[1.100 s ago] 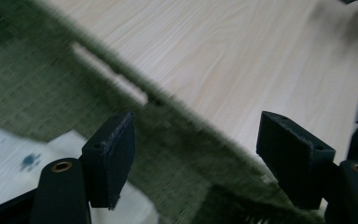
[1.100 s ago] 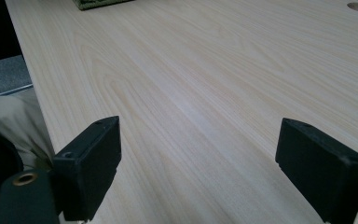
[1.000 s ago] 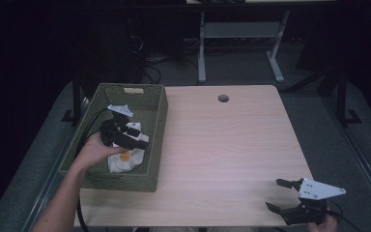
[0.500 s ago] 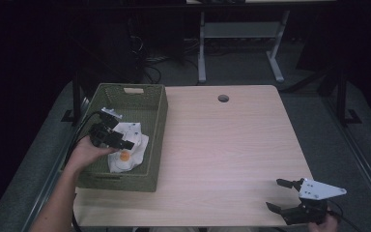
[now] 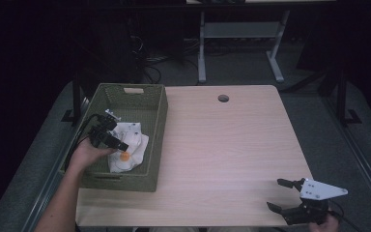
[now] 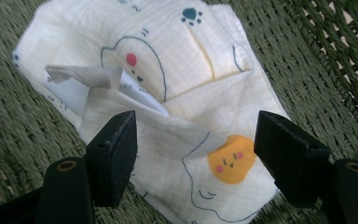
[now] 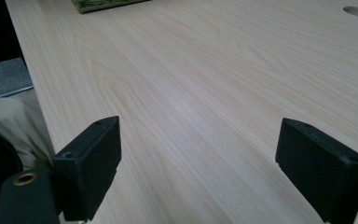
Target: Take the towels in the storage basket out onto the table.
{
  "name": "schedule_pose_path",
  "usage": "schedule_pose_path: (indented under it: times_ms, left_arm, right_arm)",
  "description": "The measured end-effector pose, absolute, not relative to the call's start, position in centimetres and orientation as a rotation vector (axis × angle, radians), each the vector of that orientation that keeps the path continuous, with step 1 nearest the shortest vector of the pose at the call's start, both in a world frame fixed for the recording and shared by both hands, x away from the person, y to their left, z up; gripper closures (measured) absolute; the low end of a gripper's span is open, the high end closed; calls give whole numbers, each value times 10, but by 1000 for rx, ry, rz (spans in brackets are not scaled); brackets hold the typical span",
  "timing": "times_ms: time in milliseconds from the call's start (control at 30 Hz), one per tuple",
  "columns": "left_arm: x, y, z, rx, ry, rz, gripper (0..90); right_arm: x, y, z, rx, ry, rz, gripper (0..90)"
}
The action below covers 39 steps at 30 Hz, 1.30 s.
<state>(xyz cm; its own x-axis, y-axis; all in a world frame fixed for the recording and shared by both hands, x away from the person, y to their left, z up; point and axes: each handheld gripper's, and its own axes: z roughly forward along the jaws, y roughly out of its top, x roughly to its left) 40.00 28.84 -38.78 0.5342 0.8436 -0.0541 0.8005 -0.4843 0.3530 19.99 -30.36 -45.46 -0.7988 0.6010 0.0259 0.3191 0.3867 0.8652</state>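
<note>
A cream cloth (image 5: 130, 150) printed with cartoon animals lies crumpled in the bottom of a green woven basket (image 5: 157, 125) at the table's left. In the left gripper view the cloth (image 6: 177, 88) shows an orange chick face and a white tag folded up. My left gripper (image 5: 110, 137) hangs inside the basket just over the cloth's left side, jaws wide open with nothing between them (image 6: 196, 144). My right gripper (image 5: 282, 194) rests at the table's near right corner, open and empty, its jaws spread over bare wood (image 7: 198, 154).
The light wooden table (image 5: 232, 145) has a round cable hole (image 5: 223, 98) near its far edge. The basket's corner (image 7: 102, 4) lies far ahead in the right gripper view. Dark floor, cables and a white desk frame (image 5: 236, 34) lie beyond the table.
My left gripper has pulled back toward the basket's near left side and dropped lower over the cloth. The right gripper has stayed in place.
</note>
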Motion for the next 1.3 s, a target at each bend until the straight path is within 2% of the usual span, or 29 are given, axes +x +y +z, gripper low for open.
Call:
schedule_pose_path:
  times_ms: [333,567,800,1033,1300]
  left_arm:
    - [404,282,-398,2492,1414,153,296]
    - [409,278,-409,2469,1477,119,296]
    - [418,265,-421,2588,1549,92,329]
    - [420,262,-425,2559,1624,109,411]
    - [420,263,-424,2565,1629,134,607]
  right_arm:
    - [199,-304,-454,803,2355,1376,138]
    - [199,-304,-453,803,2352,1378,138]
    - [199,-303,-453,793,2354,1381,138]
    - [198,-304,-452,790,2350,1383,138]
    - [197,-304,-452,794,2352,1383,138]
